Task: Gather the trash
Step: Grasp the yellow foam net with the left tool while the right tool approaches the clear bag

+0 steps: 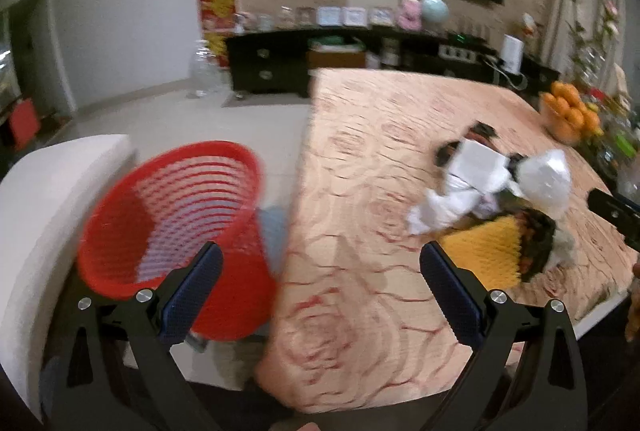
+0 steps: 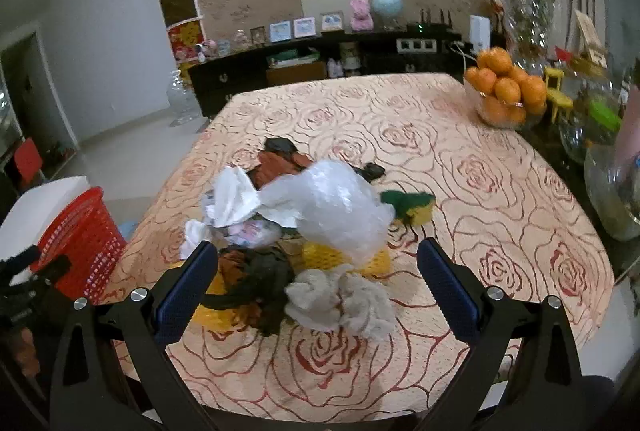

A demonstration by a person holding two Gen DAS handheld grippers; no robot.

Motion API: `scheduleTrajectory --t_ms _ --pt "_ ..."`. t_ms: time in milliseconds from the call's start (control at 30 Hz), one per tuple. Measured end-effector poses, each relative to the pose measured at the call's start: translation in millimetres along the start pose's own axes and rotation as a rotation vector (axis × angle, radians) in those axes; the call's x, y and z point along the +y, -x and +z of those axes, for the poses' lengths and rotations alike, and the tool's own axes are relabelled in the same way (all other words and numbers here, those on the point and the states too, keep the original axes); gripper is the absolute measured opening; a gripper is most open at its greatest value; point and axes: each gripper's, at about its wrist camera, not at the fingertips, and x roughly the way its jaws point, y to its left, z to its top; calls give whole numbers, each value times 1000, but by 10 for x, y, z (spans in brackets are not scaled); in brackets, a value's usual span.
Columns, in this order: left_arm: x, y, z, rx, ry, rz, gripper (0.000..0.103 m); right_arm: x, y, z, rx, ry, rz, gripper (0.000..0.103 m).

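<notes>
A heap of trash lies on the rose-patterned table (image 2: pixel 460 167): a clear plastic bag (image 2: pixel 336 207), white crumpled paper (image 2: pixel 232 199), a crumpled grey tissue (image 2: pixel 340 299), yellow foam netting (image 2: pixel 332 257), dark wrappers (image 2: pixel 260 275) and a green-yellow sponge (image 2: pixel 412 205). My right gripper (image 2: pixel 318 267) is open and empty, just in front of the heap. My left gripper (image 1: pixel 320 267) is open and empty over the table's left edge (image 1: pixel 296 231); the heap (image 1: pixel 480 187) lies to its right. A red mesh basket (image 1: pixel 172 231) stands left of the table, also in the right wrist view (image 2: pixel 80 243).
A bowl of oranges (image 2: pixel 506 91) and glass vases (image 2: pixel 612 187) stand along the table's right side. A white seat (image 1: pixel 44 211) is behind the basket. A dark TV cabinet (image 2: pixel 320 67) lines the far wall.
</notes>
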Motion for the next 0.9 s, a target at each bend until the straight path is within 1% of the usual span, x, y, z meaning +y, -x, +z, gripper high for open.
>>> scheduleTrajectory --t_ms 67,167,267,433,500,567,600,633,700,767,800,833,867,900 --pt "-198 -112 0 19 -37 -41 95 -55 -23 -38 7 -5 -7 97" --pt "-512 -305 -18 45 -115 -76 95 -170 -69 -61 26 -34 -14 97" --pt "-721 -530 -26 85 -151 -120 95 -239 -91 -82 34 -56 -22 97" --pt "-866 -792 -12 146 -149 -184 95 -339 -127 -96 44 -75 -22 97" --pt "-910 -834 -19 155 -152 -201 95 -373 -159 -106 54 -83 -19 97" --pt "-948 -852 -53 162 -158 -219 92 -399 -173 -110 63 -93 -15 97" --pt "-966 -862 -74 169 -162 -235 84 -413 -188 -115 68 -100 -15 97" --pt "-978 -879 -96 182 -165 -249 69 -411 -197 -118 71 -104 -16 97" --pt "-985 -915 -125 205 -150 -288 55 -424 -205 -122 75 -109 -18 97" --pt "-959 -894 -120 205 -123 -305 48 -422 -211 -123 76 -112 -19 97" --pt "-954 -873 -122 198 -125 -303 40 -425 -213 -125 76 -113 -21 97" --pt "-940 -852 -118 193 -130 -301 30 -430 -218 -128 77 -115 -22 97" --pt "-914 -837 -124 194 -128 -303 24 -435 -222 -132 77 -117 -22 97" --pt "-872 -824 -119 197 -113 -309 22 -442 -228 -134 78 -123 -19 97"
